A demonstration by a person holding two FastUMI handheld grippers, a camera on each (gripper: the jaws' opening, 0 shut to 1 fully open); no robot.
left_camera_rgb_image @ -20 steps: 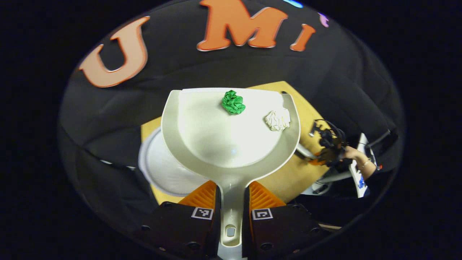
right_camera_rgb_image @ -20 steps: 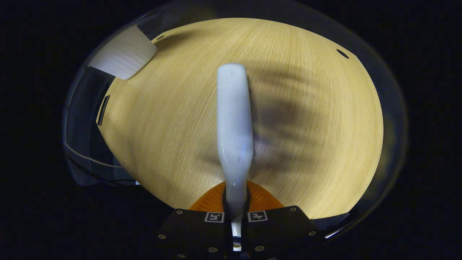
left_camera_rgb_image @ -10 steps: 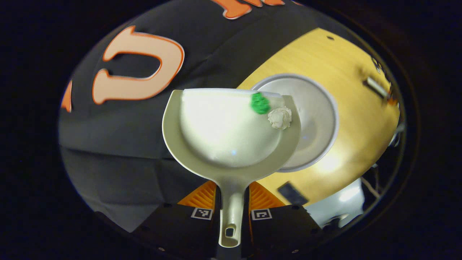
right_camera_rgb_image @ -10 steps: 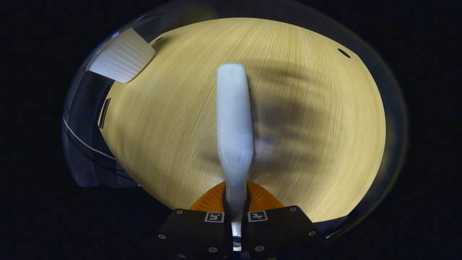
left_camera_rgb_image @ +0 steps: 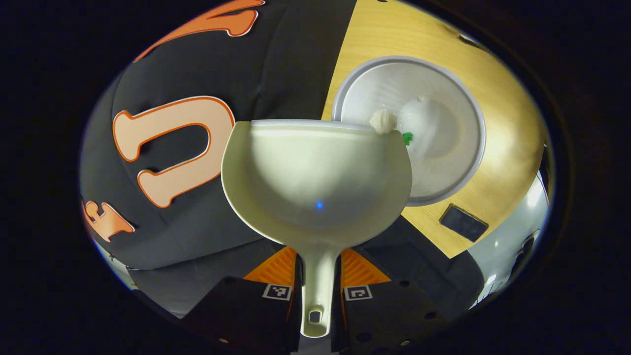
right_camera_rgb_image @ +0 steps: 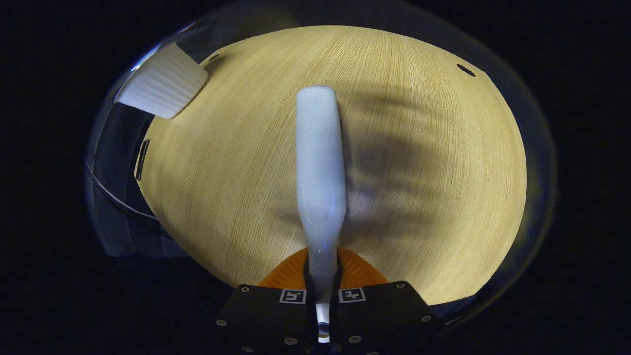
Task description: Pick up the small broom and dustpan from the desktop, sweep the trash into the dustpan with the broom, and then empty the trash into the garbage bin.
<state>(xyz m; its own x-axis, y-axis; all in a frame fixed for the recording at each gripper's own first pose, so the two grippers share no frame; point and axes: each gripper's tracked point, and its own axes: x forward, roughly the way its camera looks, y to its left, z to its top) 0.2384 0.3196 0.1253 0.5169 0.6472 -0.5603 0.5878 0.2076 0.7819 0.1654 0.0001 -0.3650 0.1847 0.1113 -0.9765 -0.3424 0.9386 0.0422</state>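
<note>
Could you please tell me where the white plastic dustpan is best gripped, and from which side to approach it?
Grip the white plastic dustpan by its narrow straight handle, coming from the handle end along its length. The wide curved scoop gives no flat faces to pinch. The left tongs already hold it this way, one finger on each side of the handle.

- green scrap (left_camera_rgb_image: 407, 138) mostly hidden behind dustpan (left_camera_rgb_image: 315, 177) rim, just a sliver peeking out
- bin (left_camera_rgb_image: 458, 162) near side covered by the dustpan, can't see that part of its rim
- broom (right_camera_rgb_image: 319, 172) seen edge-on, bristles not visible tbh
- ribbed white thing (right_camera_rgb_image: 160, 83) cut off at view edge, can't tell what it is
</note>
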